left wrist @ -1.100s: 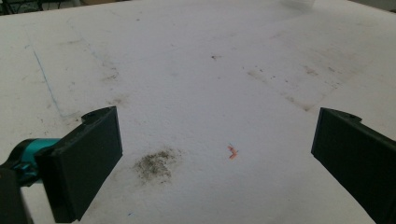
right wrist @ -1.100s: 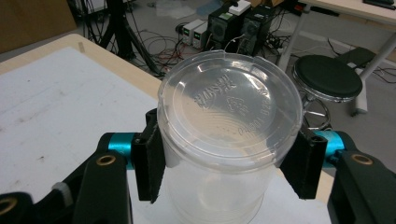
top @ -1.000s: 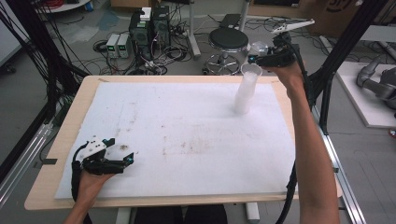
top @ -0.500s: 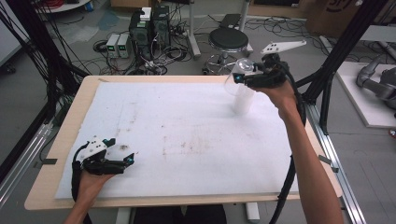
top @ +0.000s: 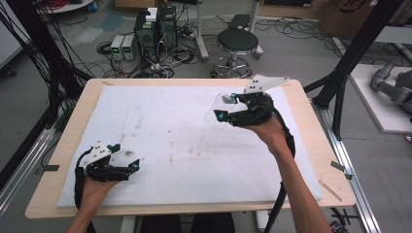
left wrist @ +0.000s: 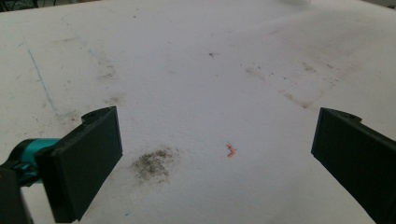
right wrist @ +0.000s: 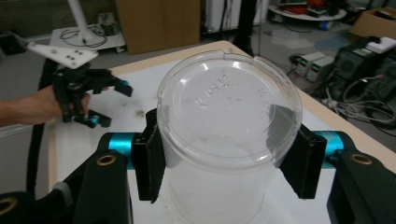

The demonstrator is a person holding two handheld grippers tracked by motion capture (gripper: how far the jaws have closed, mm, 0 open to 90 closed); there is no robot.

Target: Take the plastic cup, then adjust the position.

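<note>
A clear plastic cup (right wrist: 229,107) is clamped between the pads of my right gripper (right wrist: 226,151), its embossed base turned away from the camera. In the high view the right gripper (top: 224,107) hovers above the right middle of the white mat (top: 170,126), with the cup (top: 216,115) lying sideways and pointing left. My left gripper (top: 133,166) rests at the near left of the mat. Its jaws (left wrist: 217,123) stand wide apart with only stained mat between them. From the right gripper view the left gripper (right wrist: 100,100) appears farther off.
The mat covers a wooden table (top: 335,189) and carries dark smudges (left wrist: 154,163) and a small orange scrap (left wrist: 230,150). Behind the table stand a black stool (top: 238,41), electronics boxes (top: 155,29) and loose cables. Black frame posts (top: 350,63) flank the sides.
My right hand has carried the cup from the table's far right edge toward the middle and lower. The cup has swung from hanging downward to lying sideways. The left hand has stayed put.
</note>
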